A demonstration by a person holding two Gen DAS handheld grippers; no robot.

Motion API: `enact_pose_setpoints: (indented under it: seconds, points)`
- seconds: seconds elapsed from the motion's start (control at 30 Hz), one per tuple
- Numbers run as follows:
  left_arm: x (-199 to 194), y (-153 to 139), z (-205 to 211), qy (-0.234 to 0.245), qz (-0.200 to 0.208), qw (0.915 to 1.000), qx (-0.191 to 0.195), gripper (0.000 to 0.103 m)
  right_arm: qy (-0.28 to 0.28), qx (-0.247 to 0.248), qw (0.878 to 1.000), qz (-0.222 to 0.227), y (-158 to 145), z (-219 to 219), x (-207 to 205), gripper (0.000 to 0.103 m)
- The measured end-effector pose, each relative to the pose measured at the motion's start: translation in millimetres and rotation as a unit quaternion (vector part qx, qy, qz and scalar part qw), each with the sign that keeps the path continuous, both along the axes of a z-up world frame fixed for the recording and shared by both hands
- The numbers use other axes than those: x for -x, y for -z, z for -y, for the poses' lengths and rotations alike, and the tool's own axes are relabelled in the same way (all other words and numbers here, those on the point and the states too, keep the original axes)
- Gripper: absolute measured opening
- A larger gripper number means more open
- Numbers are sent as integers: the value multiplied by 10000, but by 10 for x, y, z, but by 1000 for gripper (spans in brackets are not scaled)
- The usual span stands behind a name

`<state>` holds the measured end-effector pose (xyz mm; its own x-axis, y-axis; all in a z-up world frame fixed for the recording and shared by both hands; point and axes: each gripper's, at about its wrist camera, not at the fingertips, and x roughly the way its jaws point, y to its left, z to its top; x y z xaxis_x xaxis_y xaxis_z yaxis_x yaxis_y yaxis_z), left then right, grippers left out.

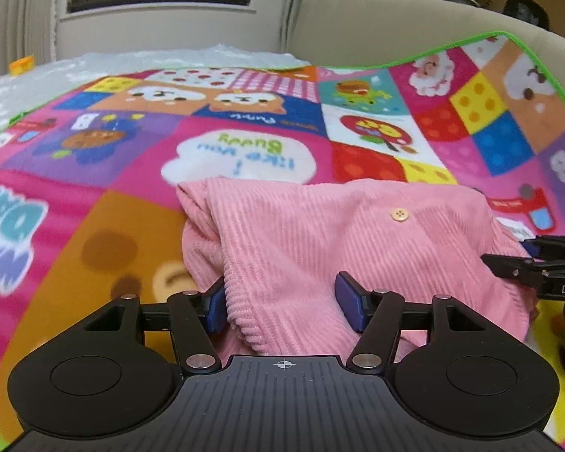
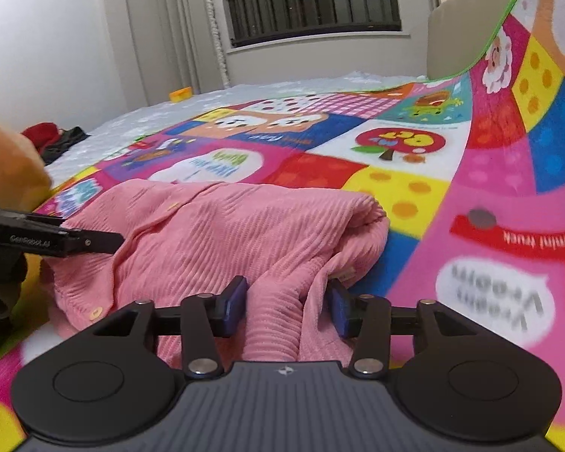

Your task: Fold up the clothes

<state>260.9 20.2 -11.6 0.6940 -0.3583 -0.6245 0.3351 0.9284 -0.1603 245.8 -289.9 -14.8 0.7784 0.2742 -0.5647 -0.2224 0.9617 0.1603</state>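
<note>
A pink corduroy garment (image 1: 320,241) with pale buttons lies bunched on the colourful cartoon play mat (image 1: 139,143). In the left wrist view my left gripper (image 1: 284,303) is open, its blue pads (image 1: 216,305) on either side of the garment's near hem. My right gripper (image 1: 508,267) reaches in from the right edge at the garment's side. In the right wrist view my right gripper (image 2: 286,307) is open around a raised fold of the pink garment (image 2: 214,233), cloth touching both pads (image 2: 234,303). My left gripper (image 2: 94,243) comes in from the left by the button placket.
The mat (image 2: 406,192) curls up against a beige padded headboard (image 1: 376,26) at the right. White bedding (image 2: 267,88) lies beyond it, with red and dark clothes (image 2: 52,137) at the far left. A small yellow object (image 2: 180,94) sits near the wall. A hand (image 2: 11,165) shows at the left.
</note>
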Motion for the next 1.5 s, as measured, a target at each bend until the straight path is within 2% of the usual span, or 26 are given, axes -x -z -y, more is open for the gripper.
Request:
enact_pose_setpoints:
  seconds: [0.03, 0.13, 0.2, 0.37, 0.43, 0.53, 0.67, 0.77, 0.83, 0.9, 0.97, 1.1, 1.2, 1.3, 1.5]
  points:
    - [-22, 8, 1, -8, 1, 10000, 17, 68, 43, -34, 10000, -52, 10, 19, -65, 62]
    - [-4, 18, -10, 39, 49, 10000, 45, 68, 24, -130, 9997, -194, 25, 85, -154, 79]
    - [-1, 25, -22, 65, 73, 9999, 67, 69, -2, -110, 9997, -220, 45, 112, -157, 85]
    - [-17, 29, -56, 64, 70, 9999, 140, 70, 96, -64, 9998, -146, 72, 75, -108, 90]
    - [25, -1, -69, -13, 82, 9999, 103, 75, 207, 33, 9997, -137, 63, 52, -83, 103]
    - [235, -122, -93, -220, 280, 9994, 31, 81, 238, -59, 9995, -199, 53, 74, -5, 103]
    - [636, -407, -59, -115, 959, 9953, 72, 87, 130, -248, 9994, -217, 52, 183, 172, 103]
    - [728, -598, 128, 546, 1180, 9906, 435, 93, 213, -302, 9992, -157, 76, 208, 230, 103]
    - [697, -624, 321, 960, 1179, 9868, 555, 94, 282, -81, 9995, -64, 89, 132, 248, 103]
    - [600, -524, 555, 1259, 1072, 9849, 518, 95, 362, 161, 9992, 36, 97, 53, 278, 103]
    - [466, -328, 742, 1409, 721, 9861, 510, 95, 427, 217, 9988, 47, 92, 39, 303, 103]
    - [591, -116, 880, 1681, 463, 9844, 228, 97, 405, -283, 9985, -221, 108, 187, 341, 103]
    - [724, 1, 936, 1869, 334, 9818, 45, 100, 336, -345, 9987, -143, 126, 203, 398, 103]
    - [847, 38, 774, 1857, 161, 9820, 295, 101, 360, -239, 9990, -78, 141, 160, 397, 103]
    - [918, 24, 401, 1355, -149, 9834, 1196, 101, 351, -171, 9992, -80, 139, 142, 406, 103]
